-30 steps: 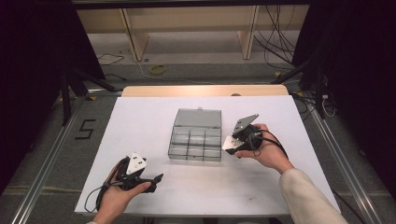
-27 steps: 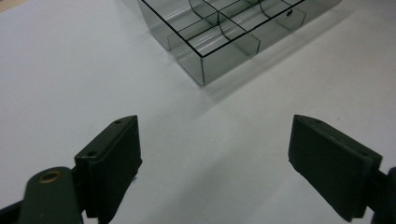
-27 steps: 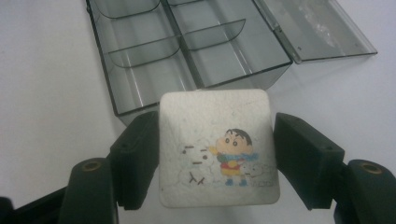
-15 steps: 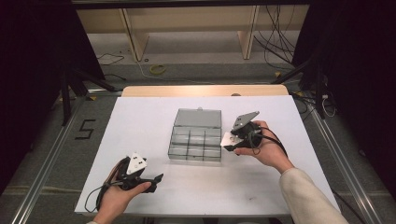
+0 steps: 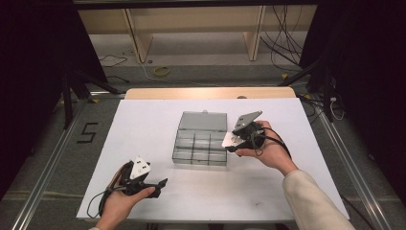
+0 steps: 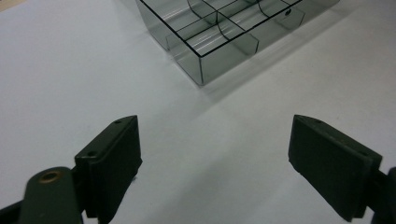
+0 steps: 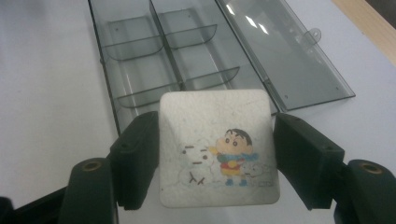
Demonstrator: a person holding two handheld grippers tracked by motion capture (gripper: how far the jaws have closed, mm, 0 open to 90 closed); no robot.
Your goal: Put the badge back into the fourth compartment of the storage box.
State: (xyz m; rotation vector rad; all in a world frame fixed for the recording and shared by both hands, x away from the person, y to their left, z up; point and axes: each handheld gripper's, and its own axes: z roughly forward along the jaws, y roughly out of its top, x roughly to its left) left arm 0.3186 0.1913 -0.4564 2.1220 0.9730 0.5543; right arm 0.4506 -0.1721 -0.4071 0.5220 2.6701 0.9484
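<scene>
Square white coaster with a cartoon child and snowman (image 7: pixel 219 149) clamped between the black jaws of the right gripper (image 7: pixel 217 161), open smoky transparent plastic compartment box (image 7: pixel 187 60) seen beyond, hinged lid laid flat on white table (image 7: pixel 42 93).

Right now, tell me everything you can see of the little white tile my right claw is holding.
The white tile is a square piece with rounded corners and a speckled, stone-like face. Its lower part carries a cartoon print: a dark-haired child in a scarf beside a snowman. The right claw grips it by two opposite edges, one black jaw on each side, picture facing the camera. It is held off the table, just at the right edge of the open compartment box, whose cells look empty.
</scene>
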